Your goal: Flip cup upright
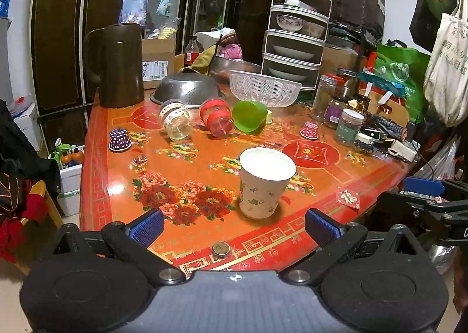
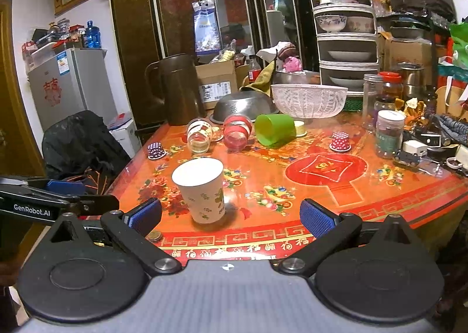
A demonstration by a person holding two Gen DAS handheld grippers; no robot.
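A white paper cup (image 1: 263,186) with a small flower print stands upright, mouth up, on the red patterned table (image 1: 321,175). It also shows in the right wrist view (image 2: 203,189). My left gripper (image 1: 234,227) is open and empty, just short of the cup, near the table's front edge. My right gripper (image 2: 231,216) is open and empty, with the cup a little left of its centre line. Behind the cup a green plastic cup (image 1: 248,115) lies on its side, as do a red jar (image 1: 218,118) and a clear jar (image 1: 175,121).
A brown jug (image 1: 118,65), a steel colander (image 1: 187,90) and a white basket (image 1: 264,87) stand at the back. Jars (image 1: 348,125) crowd the right side. Two dotted cupcake cups (image 1: 119,140) sit on the table. A coin (image 1: 220,249) lies at the front edge.
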